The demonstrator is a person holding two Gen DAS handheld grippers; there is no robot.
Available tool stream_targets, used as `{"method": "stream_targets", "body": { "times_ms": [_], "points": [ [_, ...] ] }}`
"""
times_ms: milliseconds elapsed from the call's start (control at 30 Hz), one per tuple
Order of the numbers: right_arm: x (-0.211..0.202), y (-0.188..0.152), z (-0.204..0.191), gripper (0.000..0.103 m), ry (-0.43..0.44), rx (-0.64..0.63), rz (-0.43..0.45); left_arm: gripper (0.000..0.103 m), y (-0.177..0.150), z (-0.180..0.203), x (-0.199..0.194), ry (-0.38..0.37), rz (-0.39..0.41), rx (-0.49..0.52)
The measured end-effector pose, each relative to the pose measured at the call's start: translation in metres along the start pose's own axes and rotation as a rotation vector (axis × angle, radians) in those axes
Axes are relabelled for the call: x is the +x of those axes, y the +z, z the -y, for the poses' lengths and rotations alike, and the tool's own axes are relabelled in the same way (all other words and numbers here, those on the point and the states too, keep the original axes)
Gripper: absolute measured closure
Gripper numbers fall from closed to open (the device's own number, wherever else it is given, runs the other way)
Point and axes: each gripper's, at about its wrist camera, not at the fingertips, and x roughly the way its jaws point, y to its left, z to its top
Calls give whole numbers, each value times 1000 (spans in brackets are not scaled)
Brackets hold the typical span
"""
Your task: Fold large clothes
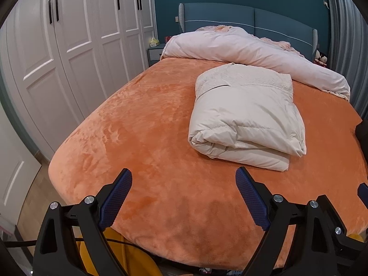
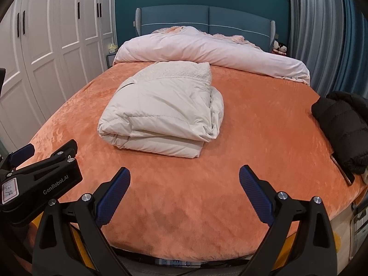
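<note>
view from the foot of the bed (image 2: 184,207): both tools hang over the near edge of the orange cover, neither touching cloth. the left gripper (image 1: 184,188) stands released, its blue pads spread wide with nothing between them; the right gripper (image 2: 185,187) is likewise released and empty. in the right wrist view the left tool's body shows at the lower left, just beside the right one.

the cream padded coat (image 2: 161,112) lies near the middle of the bed as a squared bundle, layers stacked, its fleecy lining turned up at the far end; this piece looks already folded. a pale rolled duvet (image 2: 207,50) lies across the head of the bed, apart from the bundle. a black puffer jacket (image 2: 345,126) sits heaped at the right edge, well apart from the coat, with a thin flat object, too small to identify, beside it.

judged step: fetch the next garment, most likely the black jacket. to do it well, approach with the right gripper kept wide, bite a firm seam or hem rather than slippery shell fabric, and drag it to bare cover in front of the bundle. spread it flat before any fold; trapped air in padding will spring folds apart, so press along each crease.
</note>
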Motion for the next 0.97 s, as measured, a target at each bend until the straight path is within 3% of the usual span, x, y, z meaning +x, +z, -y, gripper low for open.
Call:
{"method": "stream_targets", "body": {
  "times_ms": [733,967],
  "points": [
    [11,-8,13,10,-2,48,-37,14,-1,13,10,-10,-6,49],
    [14,-9,14,10,-10,58,-45,19,-1,15,14,-6,-16,51]
  ]
}}
